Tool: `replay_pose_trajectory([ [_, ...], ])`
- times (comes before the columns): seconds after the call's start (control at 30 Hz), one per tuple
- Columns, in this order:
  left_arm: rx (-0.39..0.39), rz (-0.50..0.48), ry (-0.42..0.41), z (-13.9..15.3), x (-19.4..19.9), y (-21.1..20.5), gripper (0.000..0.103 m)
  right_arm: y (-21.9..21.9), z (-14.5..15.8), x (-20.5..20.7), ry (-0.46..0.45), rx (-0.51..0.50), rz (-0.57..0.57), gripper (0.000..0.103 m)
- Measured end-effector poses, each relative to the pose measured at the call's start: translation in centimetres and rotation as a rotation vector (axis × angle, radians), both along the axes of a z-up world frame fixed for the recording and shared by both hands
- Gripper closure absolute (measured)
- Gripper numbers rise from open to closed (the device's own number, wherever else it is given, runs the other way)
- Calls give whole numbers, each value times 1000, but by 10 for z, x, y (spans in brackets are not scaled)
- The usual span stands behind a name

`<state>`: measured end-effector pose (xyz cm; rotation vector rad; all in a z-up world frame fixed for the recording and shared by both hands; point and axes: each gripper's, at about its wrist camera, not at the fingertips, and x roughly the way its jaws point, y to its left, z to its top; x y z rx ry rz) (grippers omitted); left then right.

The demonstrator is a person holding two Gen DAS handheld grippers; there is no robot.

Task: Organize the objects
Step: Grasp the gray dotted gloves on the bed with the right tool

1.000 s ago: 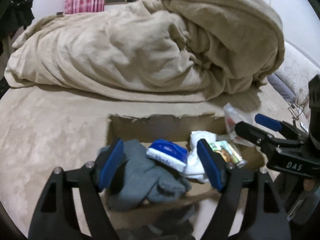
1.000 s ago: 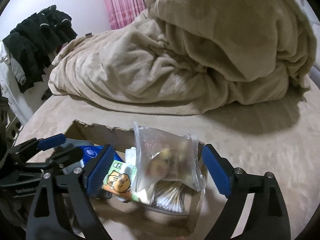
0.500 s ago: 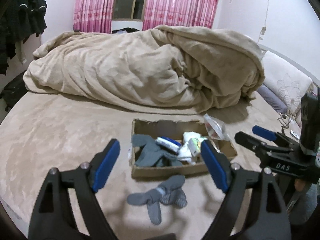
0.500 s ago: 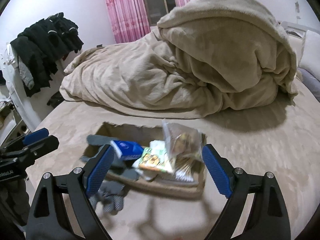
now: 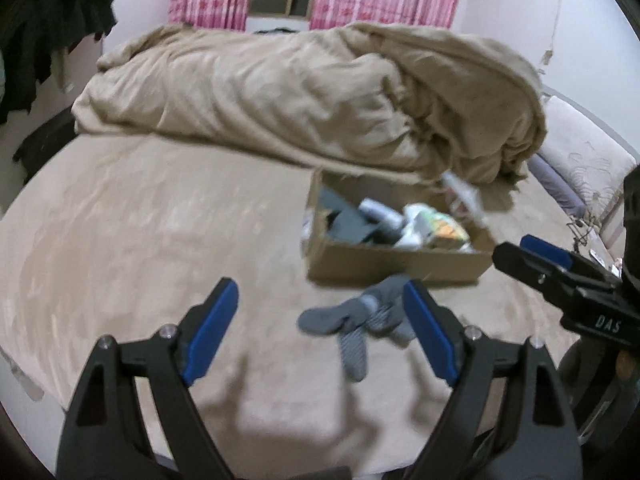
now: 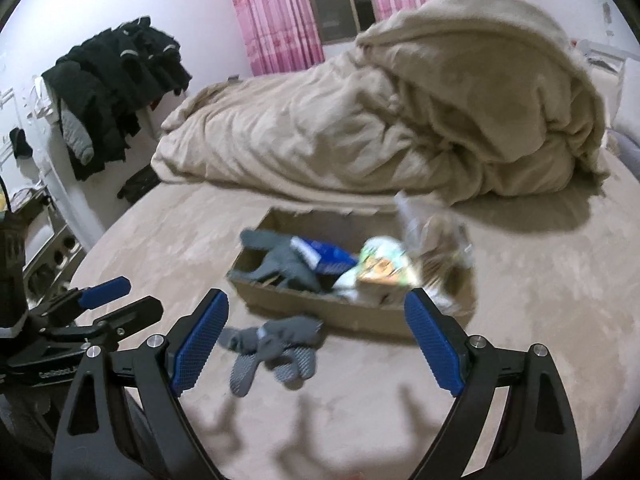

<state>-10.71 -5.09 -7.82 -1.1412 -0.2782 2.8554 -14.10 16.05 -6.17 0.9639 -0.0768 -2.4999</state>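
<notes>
left tool: blue pads spread wide, nothing between them, hangs above the bed
right tool: blue pads spread wide, empty
box: shallow brown cardboard box on the tan plush bed cover, at 1 o'clock from the left tool, 12 o'clock from the right tool
box contents: dark grey glove, blue-and-white packet, colourful printed snack pack, clear plastic bag upright at the right end; blurred
loose item: grey knit gloves with dotted palms on the bed cover, just in front of the box's near wall, outside it
behind box: crumpled beige blanket at 12 o'clock
backdrop: pink striped curtains; dark clothes hanging at 10 o'clock in the right view
</notes>
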Motion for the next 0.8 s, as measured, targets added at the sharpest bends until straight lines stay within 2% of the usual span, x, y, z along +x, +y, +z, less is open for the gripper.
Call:
replay_pose_trajectory([
  [0.27,31,60,-82,-49,-3,-35,18,-45,-57,-20,-77,46,70,11],
  [0.47,44,72,-120,-71,-12,-47,18,-71,-99,-43,-164,79,80,12],
  [0.57,46,75,-133,-79,-14,-49,18,-79,-112,-47,-179,95,65,16],
  [0.6,48,77,-135,-80,-14,-49,18,-81,-113,-45,-165,103,64,21],
  [0.63,52,80,-136,-81,-14,-50,18,-82,-113,-44,-158,104,68,31],
  [0.67,55,83,-139,-83,-13,-50,18,-83,-113,-44,-155,98,75,35],
  [0.73,59,84,-144,-84,-12,-50,18,-82,-111,-43,-162,76,92,54],
  [0.8,53,81,-145,-83,-11,-49,18,-83,-108,-40,-160,80,109,60],
])
